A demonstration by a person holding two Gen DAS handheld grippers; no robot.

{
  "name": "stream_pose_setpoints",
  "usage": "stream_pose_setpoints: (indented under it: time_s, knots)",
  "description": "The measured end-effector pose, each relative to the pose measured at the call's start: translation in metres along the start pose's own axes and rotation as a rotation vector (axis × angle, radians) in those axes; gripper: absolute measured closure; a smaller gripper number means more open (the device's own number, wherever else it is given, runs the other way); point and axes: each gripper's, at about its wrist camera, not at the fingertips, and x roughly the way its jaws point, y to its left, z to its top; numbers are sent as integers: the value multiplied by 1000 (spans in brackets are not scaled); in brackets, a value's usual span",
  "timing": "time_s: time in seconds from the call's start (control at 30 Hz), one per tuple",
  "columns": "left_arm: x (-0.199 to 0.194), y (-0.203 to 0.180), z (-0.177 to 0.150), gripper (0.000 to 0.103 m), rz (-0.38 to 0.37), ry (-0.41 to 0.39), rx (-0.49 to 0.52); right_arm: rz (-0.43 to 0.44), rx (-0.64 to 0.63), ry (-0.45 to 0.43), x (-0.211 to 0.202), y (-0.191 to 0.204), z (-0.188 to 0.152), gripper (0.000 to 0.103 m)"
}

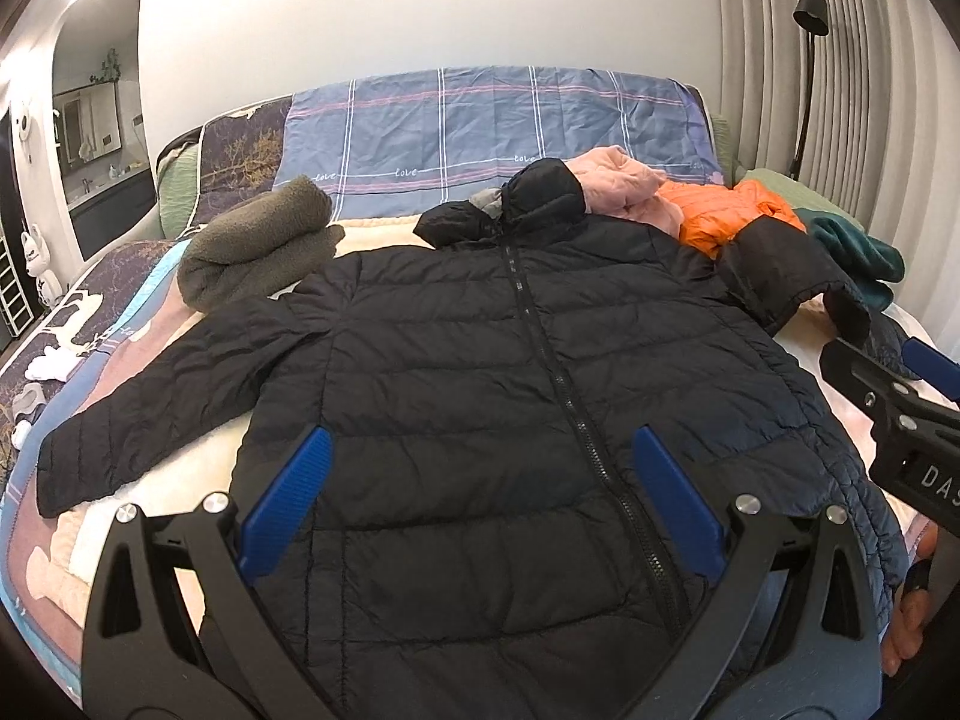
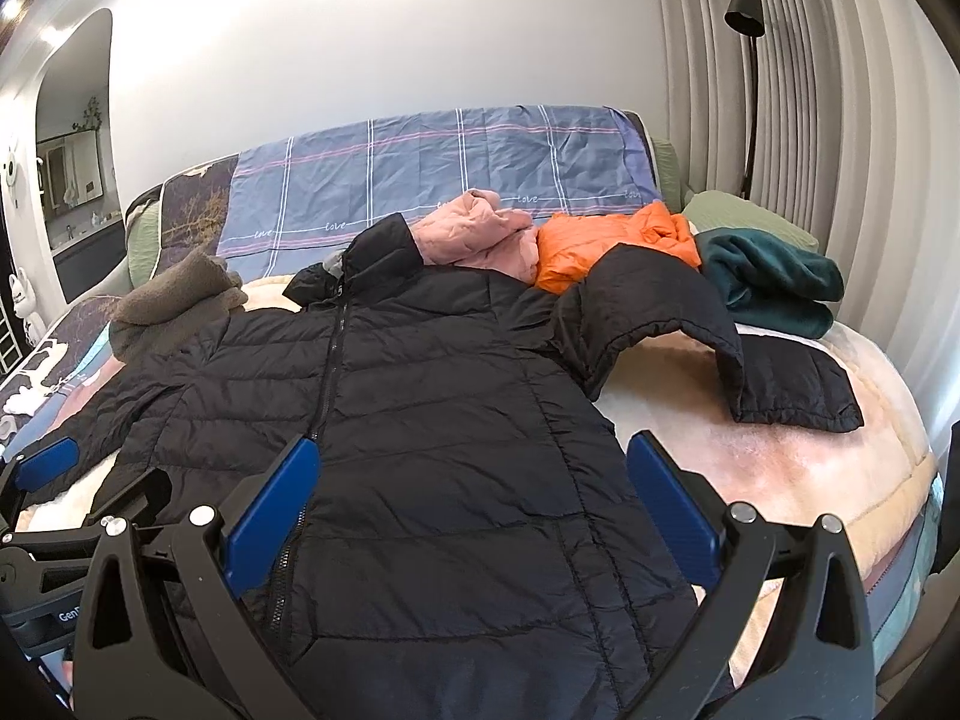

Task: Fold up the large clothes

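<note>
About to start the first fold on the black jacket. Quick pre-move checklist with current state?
1. Black puffer jacket lies front up, zipped: ok.
2. Left gripper open, empty: ok.
3. Right gripper open, empty: ok.
4. Left-hand sleeve spread flat: ok.
5. Right-hand sleeve flat: not ok, bent over, humped.
6. Collar clear of grey fleece and pink jacket: not ok, both seem to touch it.

Quilted black jacket (image 1: pixel 480 360) faintly shiny; grey fleece (image 1: pixel 252 246) fuzzy, matt
</note>
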Motion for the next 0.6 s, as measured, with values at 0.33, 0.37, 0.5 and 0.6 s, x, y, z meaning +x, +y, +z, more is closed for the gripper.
stream_pose_setpoints:
  time_s: [0.33,0.37,0.5,0.6]
  knots:
    - [1,1,-1,2,-13,-4,-5,2,-9,0,1,4,0,1]
    - [1,1,-1,2,-15,-4,-5,2,-11,0,1,5,0,1]
    - [2,1,0,2,-18,-3,-7,-2,-15,1,2,7,1,1]
    - [2,1,0,2,-22,-3,-8,-3,-16,6,3,8,2,1]
